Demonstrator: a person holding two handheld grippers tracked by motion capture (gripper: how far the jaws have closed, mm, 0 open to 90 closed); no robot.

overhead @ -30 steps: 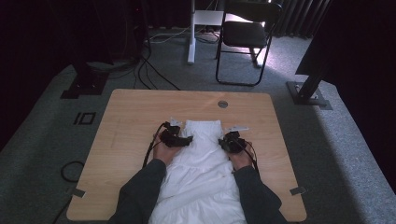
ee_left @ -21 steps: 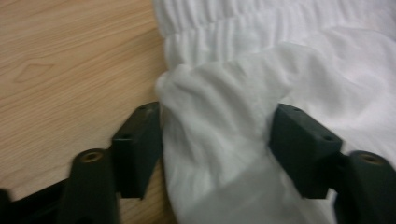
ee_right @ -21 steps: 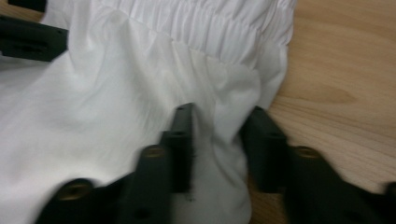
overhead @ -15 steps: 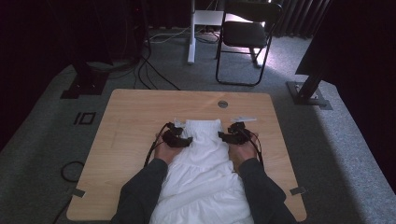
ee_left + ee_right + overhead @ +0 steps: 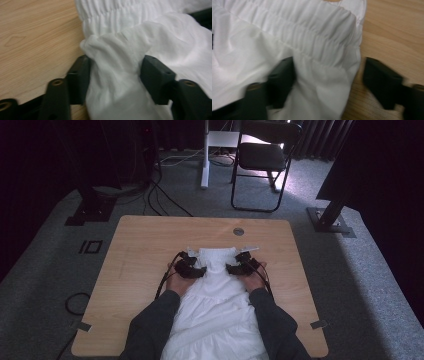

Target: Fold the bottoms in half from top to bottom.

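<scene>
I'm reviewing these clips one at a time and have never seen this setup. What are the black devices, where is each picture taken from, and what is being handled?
No robot here: a person holds a handheld two-jaw tool in each hand. The high view looks down on a wooden table; the left gripper and right gripper sit at either side of a white garment with a gathered elastic band at its far end. The other two pictures come from cameras riding on the tools.

In the left gripper view, a bunched fold of the white garment fills the gap between the jaws, which have just been closing. In the right gripper view, the garment's edge lies between jaws that have also just been closing; one meets the cloth, the other stands apart over bare wood.
</scene>
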